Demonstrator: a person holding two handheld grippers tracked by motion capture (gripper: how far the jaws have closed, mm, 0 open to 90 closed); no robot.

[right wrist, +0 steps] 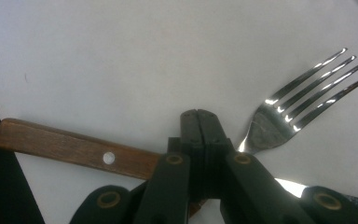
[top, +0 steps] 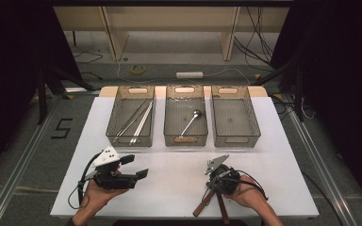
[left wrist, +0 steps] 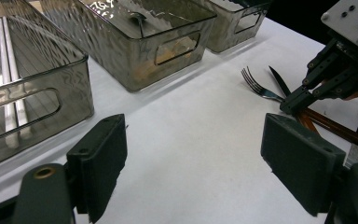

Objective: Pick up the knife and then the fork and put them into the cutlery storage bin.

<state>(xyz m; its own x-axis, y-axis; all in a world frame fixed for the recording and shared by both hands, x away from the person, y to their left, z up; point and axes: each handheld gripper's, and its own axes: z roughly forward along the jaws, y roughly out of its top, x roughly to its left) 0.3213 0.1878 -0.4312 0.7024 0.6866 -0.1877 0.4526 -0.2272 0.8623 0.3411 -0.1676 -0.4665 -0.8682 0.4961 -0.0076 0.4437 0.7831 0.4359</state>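
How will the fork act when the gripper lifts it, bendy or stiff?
The fork is shiny metal with a wooden handle, so it probably stays stiff. The right gripper holds it near the neck, so it could tilt. The smooth metal might slip.

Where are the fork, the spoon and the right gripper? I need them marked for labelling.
fork (right wrist: 303, 100): right gripper view, base of its tines.
spoon (top: 189, 124): high view, mid-handle, in the middle bin.
right gripper (right wrist: 199, 123): right gripper view, tips of its closed jaws.
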